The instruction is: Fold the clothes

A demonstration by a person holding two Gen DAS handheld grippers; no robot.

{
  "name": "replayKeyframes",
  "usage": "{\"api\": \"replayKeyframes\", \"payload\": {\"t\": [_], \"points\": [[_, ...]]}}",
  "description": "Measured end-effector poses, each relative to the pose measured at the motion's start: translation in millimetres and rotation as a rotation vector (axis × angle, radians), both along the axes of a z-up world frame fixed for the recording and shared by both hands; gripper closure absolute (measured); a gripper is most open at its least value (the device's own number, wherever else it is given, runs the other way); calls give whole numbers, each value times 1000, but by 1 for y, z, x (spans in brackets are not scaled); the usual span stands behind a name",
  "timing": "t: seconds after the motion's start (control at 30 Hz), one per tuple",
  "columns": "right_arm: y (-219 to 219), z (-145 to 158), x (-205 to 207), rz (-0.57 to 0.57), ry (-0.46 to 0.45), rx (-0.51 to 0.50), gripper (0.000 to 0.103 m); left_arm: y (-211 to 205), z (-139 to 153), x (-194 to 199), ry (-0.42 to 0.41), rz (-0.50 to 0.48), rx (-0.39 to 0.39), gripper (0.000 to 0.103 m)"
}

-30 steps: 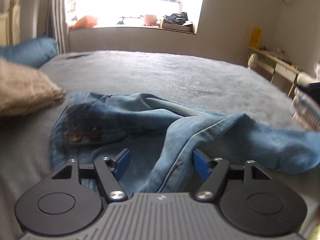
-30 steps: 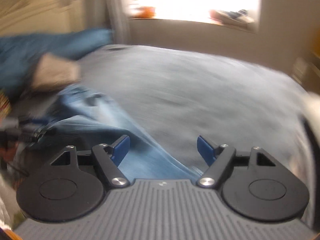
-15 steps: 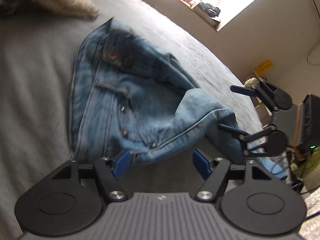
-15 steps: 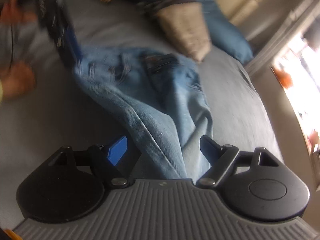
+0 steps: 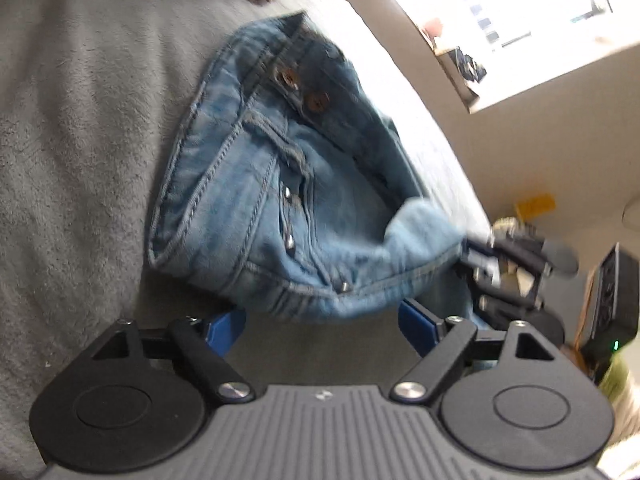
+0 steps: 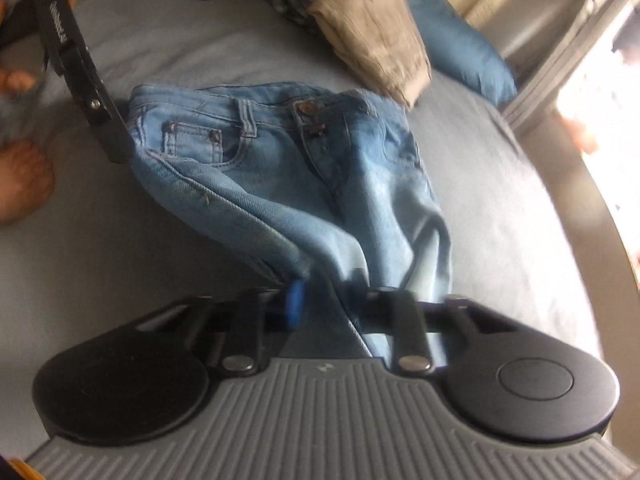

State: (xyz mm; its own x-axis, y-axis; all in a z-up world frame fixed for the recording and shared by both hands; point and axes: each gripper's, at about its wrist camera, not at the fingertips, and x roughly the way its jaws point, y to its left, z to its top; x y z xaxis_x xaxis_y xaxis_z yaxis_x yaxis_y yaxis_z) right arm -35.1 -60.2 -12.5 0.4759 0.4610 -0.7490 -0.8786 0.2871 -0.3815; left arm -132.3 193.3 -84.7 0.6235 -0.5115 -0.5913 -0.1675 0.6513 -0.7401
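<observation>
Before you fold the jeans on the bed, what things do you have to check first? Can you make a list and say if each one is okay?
1. Right gripper has hold of the jeans: ok, its fingers are pinched shut on denim.
2. Left gripper has hold too: not ok, its jaws stand open, close to the jeans' edge.
3. Jeans lie flat: not ok, they are bunched and partly lifted.
4. Waistband with buttons in sight: ok.
5. Beige pillow clear of the jeans: cannot tell, it looks to be right at the waistband.
6. Bare bed cover beside the jeans for folding: ok.
</observation>
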Motion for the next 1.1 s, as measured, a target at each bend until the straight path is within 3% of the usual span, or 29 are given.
{"api": "replayKeyframes", "payload": {"t": [0.13,0.2,0.33,0.53,0.67,0.8,0.87,0.97,1.1], "points": [[-10,3,4,-62,126,64,95,5,5,4,-26,79,-34,24],[-15,5,7,-90,190,103,96,7,6,9,-26,112,-30,36],[-25,12,10,-112,297,169,97,13,18,21,-32,138,24,81],[-29,22,5,-55,477,265,97,24,43,34,-69,138,123,82],[-15,-1,-5,-10,548,239,96,32,46,40,-63,127,171,82],[6,-38,-2,-48,621,163,73,33,35,42,-36,103,225,82],[10,-39,-2,-35,647,137,62,32,30,38,-39,92,242,82],[6,-15,1,55,681,107,41,34,26,31,-52,82,240,82],[-8,34,36,88,679,175,28,38,20,32,-56,77,219,80]]}}
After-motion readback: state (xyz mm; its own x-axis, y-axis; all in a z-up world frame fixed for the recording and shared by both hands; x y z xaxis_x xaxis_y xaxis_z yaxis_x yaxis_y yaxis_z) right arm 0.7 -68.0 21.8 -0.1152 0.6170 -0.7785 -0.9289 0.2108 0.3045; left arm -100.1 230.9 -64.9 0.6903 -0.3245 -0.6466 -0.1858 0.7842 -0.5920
